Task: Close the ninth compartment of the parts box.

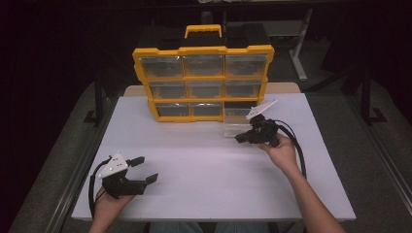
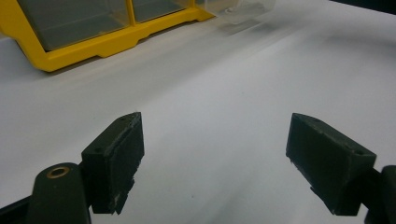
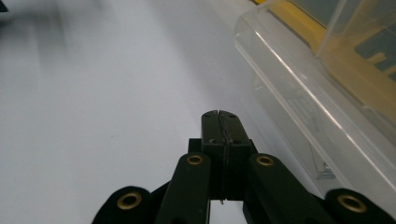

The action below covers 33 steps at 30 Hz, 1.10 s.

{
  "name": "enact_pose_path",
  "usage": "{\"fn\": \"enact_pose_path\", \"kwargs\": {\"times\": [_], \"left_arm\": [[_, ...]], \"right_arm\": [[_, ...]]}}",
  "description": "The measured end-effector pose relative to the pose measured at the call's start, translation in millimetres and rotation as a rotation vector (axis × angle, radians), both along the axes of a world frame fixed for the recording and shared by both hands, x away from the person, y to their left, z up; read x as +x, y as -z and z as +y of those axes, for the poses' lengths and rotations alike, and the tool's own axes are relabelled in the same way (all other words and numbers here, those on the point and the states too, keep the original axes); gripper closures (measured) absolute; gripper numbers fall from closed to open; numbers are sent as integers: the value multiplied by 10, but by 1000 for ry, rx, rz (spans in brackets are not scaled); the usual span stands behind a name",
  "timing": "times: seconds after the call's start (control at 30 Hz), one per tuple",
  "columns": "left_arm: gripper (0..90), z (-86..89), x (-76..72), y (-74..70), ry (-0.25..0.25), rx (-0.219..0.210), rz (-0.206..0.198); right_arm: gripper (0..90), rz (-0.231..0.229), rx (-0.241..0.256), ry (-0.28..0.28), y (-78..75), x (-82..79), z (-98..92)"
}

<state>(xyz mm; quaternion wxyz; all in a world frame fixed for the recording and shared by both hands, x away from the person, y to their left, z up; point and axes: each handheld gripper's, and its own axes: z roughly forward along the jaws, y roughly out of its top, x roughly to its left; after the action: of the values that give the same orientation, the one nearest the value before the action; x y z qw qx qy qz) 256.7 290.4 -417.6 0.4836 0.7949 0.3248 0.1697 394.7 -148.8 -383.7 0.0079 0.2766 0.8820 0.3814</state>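
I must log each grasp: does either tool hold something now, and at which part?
Nothing is held. The left tool is open over bare table; the right tool is shut on nothing, beside the clear drawer.

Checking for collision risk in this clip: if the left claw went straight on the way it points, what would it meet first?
The left claw, jaws wide open, points over bare white table toward the yellow organizer. Its lower frame, or possibly the clear drawer pulled out beside it, looks likely first, though depth is unclear.

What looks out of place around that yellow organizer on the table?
One clear drawer sits out of the yellow organizer on the table, leaving the bottom right slot dark and open. The right gripper is beside it, jaws shut.
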Motion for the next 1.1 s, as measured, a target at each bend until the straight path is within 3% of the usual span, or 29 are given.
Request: {"fn": "enact_pose_path", "kwargs": {"times": [0.4,0.6,1.1], "left_arm": [[188,1,5,3,6,10,3],[189,-4,6,2,9,7,-2],[189,3,-1,4,2,8,2]], "right_arm": [[887,-29,-41,60,1,120,-28],[887,-40,-63,59,-1,133,-20],[887,-43,-65,69,-34,233,41]]}}
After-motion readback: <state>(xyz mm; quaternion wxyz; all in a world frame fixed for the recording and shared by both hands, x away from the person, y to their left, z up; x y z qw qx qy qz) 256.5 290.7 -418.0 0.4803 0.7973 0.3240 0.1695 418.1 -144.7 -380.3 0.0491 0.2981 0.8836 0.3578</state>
